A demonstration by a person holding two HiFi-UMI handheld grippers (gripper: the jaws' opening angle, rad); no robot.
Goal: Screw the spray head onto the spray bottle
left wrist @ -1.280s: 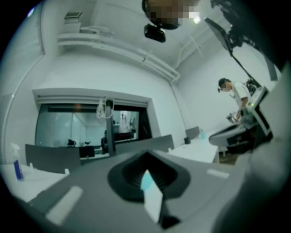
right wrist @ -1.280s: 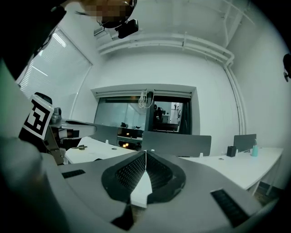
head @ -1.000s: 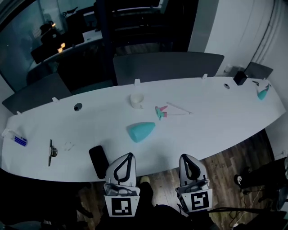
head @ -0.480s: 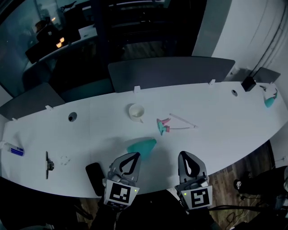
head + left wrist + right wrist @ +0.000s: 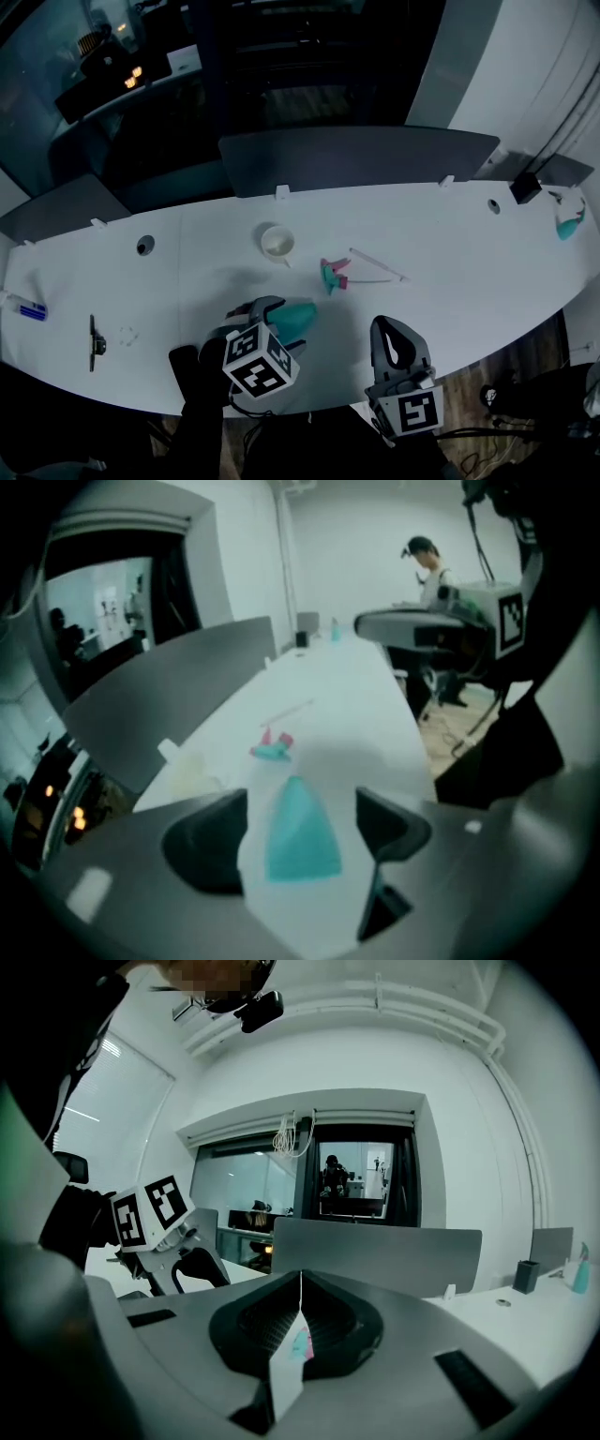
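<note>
- Straddling the bottle (image 5: pixel 298 315), your left gripper (image 5: pixel 302 822) has its jaws spread, just opened; the pads don't touch it.
- The bottle lies on its side on the table (image 5: pixel 469 272), lower centre of the head view.
- The spray head (image 5: pixel 335 273) lies just up-right of it, apart.
- Your right gripper (image 5: pixel 398 349) is clenched, empty, lower right.

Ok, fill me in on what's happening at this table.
A person holds a gripper in each hand at a white table. The left gripper points down over the teal bottle; its jaws have just been opening and straddle the bottle without pressing it. The right gripper is shut and empty. The spray head lies farther back, untouched.
</note>
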